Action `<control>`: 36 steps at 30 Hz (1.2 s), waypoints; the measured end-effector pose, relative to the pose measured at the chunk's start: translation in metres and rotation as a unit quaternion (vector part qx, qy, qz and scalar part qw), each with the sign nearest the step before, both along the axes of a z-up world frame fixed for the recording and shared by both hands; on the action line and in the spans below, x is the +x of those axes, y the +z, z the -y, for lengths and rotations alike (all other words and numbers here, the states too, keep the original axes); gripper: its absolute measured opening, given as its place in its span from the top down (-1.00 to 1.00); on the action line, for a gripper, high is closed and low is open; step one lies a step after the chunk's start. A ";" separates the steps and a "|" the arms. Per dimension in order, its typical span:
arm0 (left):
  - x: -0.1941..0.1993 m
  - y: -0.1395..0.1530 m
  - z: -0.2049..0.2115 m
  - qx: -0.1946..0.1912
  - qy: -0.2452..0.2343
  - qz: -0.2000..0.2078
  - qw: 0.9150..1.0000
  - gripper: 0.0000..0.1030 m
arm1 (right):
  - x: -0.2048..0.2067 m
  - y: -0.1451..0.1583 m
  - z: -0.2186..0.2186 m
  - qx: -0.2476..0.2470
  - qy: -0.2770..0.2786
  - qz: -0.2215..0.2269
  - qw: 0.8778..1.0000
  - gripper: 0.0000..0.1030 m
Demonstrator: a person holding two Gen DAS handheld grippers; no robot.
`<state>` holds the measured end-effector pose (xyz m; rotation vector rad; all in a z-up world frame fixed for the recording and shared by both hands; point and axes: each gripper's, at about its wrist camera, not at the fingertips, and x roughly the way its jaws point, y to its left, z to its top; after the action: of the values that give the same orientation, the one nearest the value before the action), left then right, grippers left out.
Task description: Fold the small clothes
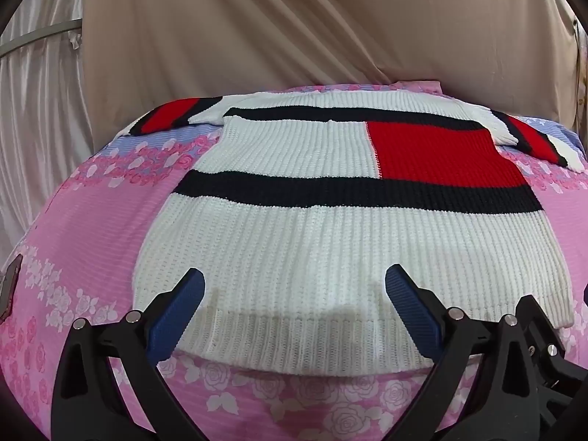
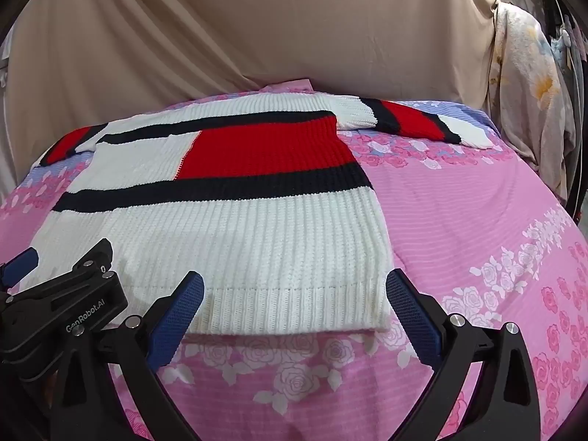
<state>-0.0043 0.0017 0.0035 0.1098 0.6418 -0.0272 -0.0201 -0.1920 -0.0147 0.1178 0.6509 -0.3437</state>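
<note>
Bed: pink floral sheet (image 2: 459, 202) gives the sweater (image 1: 294, 242) flat support.
Sleeves: possibly spread, at 10 and 2 o'clock.
Left gripper (image 1: 294, 301): fingers spread, straddling hem.
Right gripper (image 2: 294, 301): fingers spread, at hem corner, ready.

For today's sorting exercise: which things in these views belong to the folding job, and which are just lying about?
Belongs to the job:
sweater, spread flat
left gripper, open
right gripper, open

Just lying about:
floral bedspread
beige backdrop cloth
hanging floral fabric
dark object at bed edge
</note>
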 end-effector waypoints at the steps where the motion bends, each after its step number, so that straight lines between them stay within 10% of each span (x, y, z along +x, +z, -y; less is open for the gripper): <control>1: 0.000 0.000 0.000 0.000 0.000 0.000 1.000 -0.87 | 0.000 0.000 0.000 0.000 0.000 0.000 1.000 -0.90; 36: 0.002 -0.002 0.002 0.009 0.005 0.000 1.000 -0.86 | 0.000 -0.002 0.002 -0.002 -0.001 -0.001 1.000 -0.90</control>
<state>-0.0028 -0.0002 0.0016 0.1234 0.6418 -0.0120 -0.0199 -0.1940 -0.0171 0.1141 0.6523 -0.3466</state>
